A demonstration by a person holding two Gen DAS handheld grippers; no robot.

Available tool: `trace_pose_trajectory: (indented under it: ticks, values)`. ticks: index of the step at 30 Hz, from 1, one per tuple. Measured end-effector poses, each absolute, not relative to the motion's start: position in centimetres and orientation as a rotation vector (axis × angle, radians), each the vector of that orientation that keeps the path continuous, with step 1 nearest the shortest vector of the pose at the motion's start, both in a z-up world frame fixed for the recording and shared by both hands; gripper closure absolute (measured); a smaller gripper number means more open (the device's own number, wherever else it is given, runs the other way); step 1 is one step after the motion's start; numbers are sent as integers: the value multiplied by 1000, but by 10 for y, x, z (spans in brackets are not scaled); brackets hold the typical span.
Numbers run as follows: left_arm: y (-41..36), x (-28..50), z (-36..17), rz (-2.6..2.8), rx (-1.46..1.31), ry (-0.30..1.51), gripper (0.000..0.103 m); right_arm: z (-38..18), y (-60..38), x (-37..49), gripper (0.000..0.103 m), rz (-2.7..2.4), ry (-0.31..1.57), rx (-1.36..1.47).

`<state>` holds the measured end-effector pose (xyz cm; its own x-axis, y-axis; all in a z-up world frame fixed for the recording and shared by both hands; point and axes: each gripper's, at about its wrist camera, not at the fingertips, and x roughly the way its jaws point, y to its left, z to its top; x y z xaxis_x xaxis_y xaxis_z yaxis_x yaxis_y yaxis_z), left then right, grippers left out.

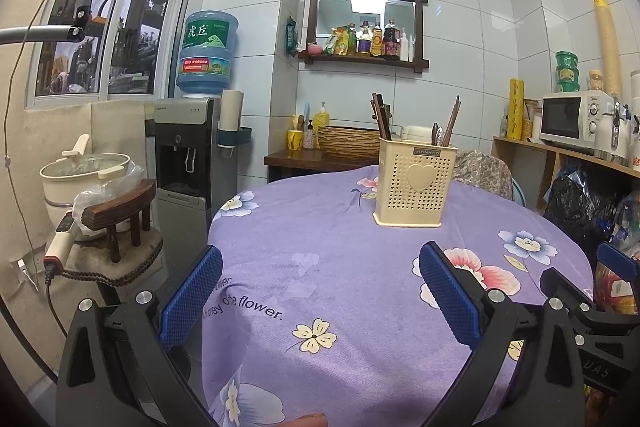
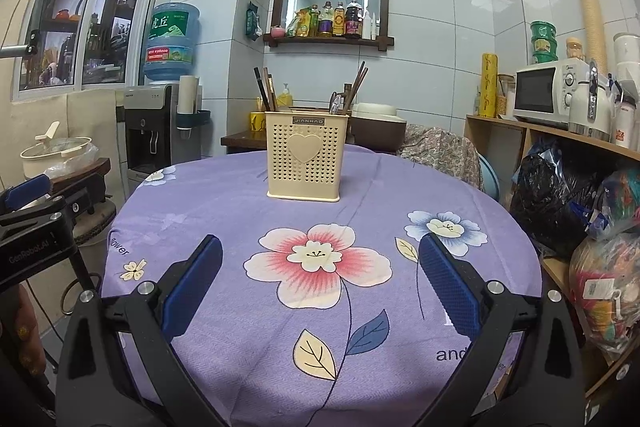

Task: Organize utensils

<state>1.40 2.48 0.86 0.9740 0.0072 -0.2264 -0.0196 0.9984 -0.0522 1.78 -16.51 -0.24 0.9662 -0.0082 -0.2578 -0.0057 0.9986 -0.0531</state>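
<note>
We hold the left gripper (image 1: 320,291) and right gripper (image 2: 320,287) spread wide, empty, low over the purple floral tablecloth (image 2: 248,219); frame centre, chopsticks (image 2: 266,87) stand in the cream holder (image 2: 306,163).

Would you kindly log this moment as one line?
left claw: open, empty | right claw: open, empty | utensil holder: upright on table, untouched

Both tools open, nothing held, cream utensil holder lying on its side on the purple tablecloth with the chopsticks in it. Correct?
Not quite. The cream perforated plastic utensil holder with the heart emblem stands upright on the purple flowered tablecloth, not on its side; the right wrist view shows this. The dark chopsticks stick up out of it. The rest holds: left tool and right tool are open and hold nothing.
</note>
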Motion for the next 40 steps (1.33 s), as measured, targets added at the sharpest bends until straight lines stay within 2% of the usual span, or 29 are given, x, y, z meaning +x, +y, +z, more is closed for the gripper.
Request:
trace_pose_trajectory:
  ticks: [40]
  values:
    - [18,14,7,29,-42,237,5,-6,-167,17,6,-2,269,-51]
